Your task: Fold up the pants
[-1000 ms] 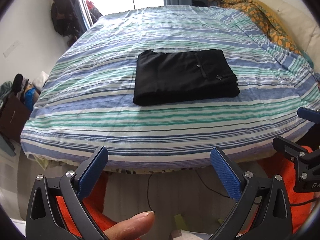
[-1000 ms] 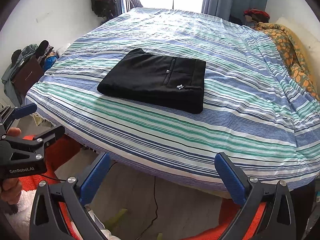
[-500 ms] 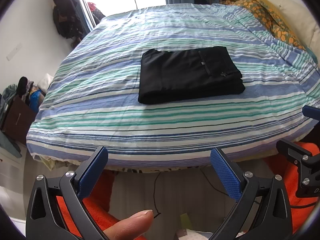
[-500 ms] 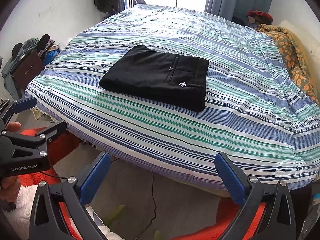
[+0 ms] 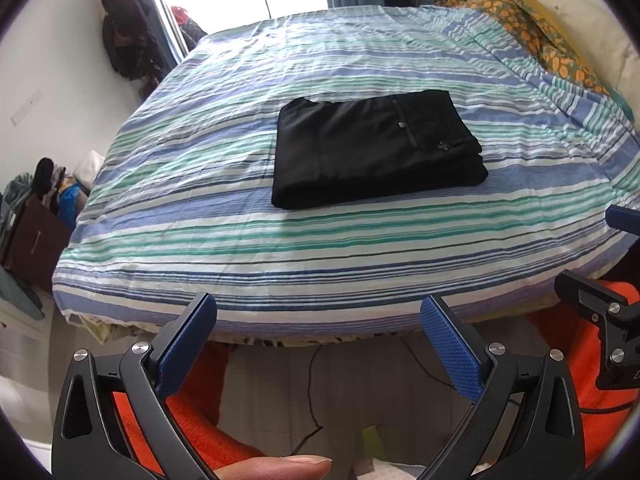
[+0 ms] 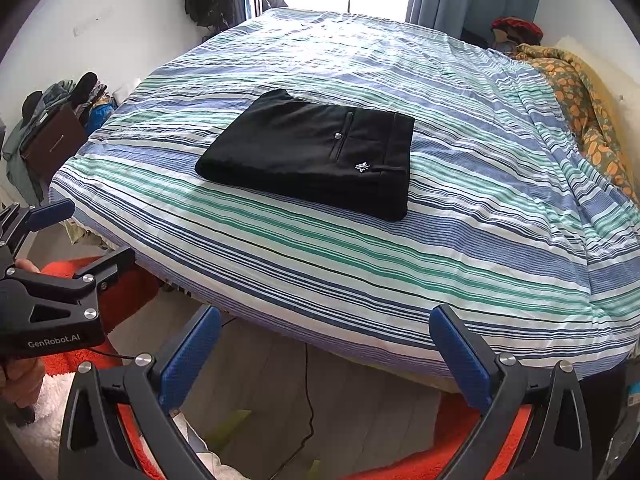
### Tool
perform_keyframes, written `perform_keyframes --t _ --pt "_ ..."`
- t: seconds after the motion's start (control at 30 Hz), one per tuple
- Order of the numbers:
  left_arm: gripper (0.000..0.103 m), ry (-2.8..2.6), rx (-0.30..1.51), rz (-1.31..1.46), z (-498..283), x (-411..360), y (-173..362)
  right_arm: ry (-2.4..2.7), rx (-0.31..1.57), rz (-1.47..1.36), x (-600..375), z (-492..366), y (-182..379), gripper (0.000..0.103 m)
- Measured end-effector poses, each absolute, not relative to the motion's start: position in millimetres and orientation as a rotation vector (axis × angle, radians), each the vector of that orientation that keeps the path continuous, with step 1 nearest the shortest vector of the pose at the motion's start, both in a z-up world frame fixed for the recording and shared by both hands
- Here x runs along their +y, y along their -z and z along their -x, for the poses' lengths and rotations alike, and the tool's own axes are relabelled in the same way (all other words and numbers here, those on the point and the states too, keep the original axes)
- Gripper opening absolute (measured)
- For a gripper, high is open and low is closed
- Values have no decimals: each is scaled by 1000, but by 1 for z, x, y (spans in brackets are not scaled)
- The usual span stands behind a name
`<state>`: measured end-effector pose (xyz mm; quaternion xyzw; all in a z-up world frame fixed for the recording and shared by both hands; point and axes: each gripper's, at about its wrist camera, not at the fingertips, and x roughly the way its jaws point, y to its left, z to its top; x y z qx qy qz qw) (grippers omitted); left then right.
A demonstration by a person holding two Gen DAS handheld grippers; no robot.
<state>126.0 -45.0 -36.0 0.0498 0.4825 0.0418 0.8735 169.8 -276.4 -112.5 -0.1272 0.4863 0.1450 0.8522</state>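
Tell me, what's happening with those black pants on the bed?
A person is holding a two-finger tool in each hand, and both are open and empty. The left tool and the right tool hang off the near edge of the blue, green and white striped bed cover, over the floor. The black pants lie on the cover folded into a neat rectangle, with nothing touching them. The folding looks finished.

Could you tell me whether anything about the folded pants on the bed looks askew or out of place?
Nothing stands out. The black pants lie in a compact rectangle on the striped bed, layers stacked evenly, and both grippers are open, off the bed.
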Motion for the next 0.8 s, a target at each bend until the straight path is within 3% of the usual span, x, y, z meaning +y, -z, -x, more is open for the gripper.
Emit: perform_keyframes --t 0.8 --pt "102 -94 1025 -72 -128 -41 39 -315 1024 266 -275 -168 113 103"
